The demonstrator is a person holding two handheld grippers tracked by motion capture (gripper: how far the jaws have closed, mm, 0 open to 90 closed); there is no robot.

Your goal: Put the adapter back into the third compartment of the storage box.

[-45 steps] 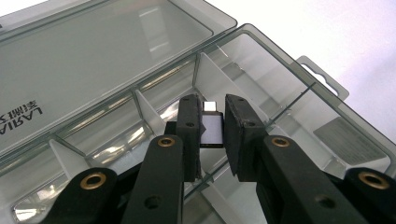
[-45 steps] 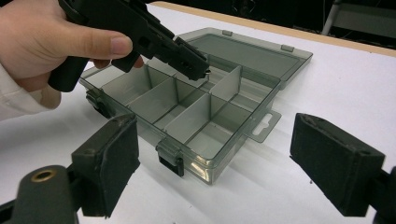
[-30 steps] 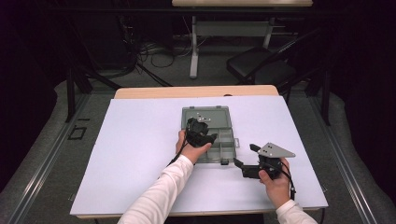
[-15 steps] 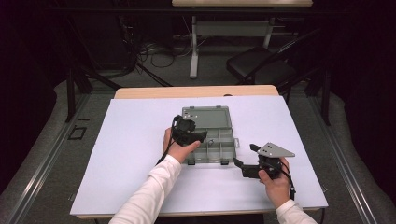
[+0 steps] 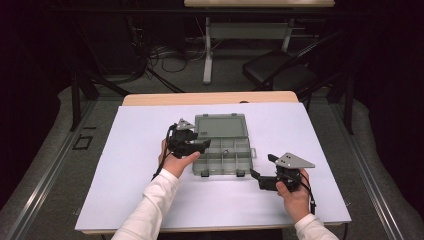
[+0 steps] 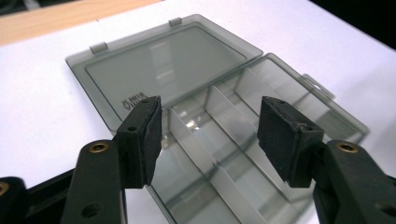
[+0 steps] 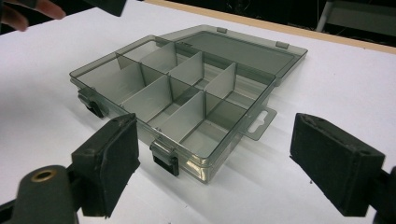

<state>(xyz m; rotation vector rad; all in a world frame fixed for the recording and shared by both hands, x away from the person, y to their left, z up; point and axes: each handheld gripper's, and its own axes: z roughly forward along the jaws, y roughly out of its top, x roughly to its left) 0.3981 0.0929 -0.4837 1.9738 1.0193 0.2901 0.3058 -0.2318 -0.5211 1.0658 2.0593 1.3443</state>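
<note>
Since the earlier frames the left gripper [image 5: 192, 145] has drawn off the open organiser box [image 5: 223, 155], from over its compartments to its left edge, and its jaws have just been opening, with nothing held between them; the right gripper [image 5: 260, 179] has kept its place near the box's front right corner, and the box itself has not shifted. In the left gripper view the two black pads [image 6: 144, 140] stand apart, the box's dividers showing through the gap, the clear lid [image 6: 163, 70] lying flat beyond the left pad and the compartment tray running ahead and to the right of the tool. The left gripper's tips hang just over the box's left rim; whether they touch it cannot be told. The right gripper's jaws are spread wide and hold nothing; in its own view the box sits ahead and slightly left of the tool, the nearest latch [image 7: 166, 161] just beyond the left pad, the hang tab [image 7: 260, 122] between the pads and farther off. The white sheet [image 5: 125, 165] on the table lies bare left of the left gripper and in front of both hands, giving free room there; behind the box the lid ends short of the sheet's far edge, where a strip of wooden tabletop [image 5: 210, 98] shows
</note>
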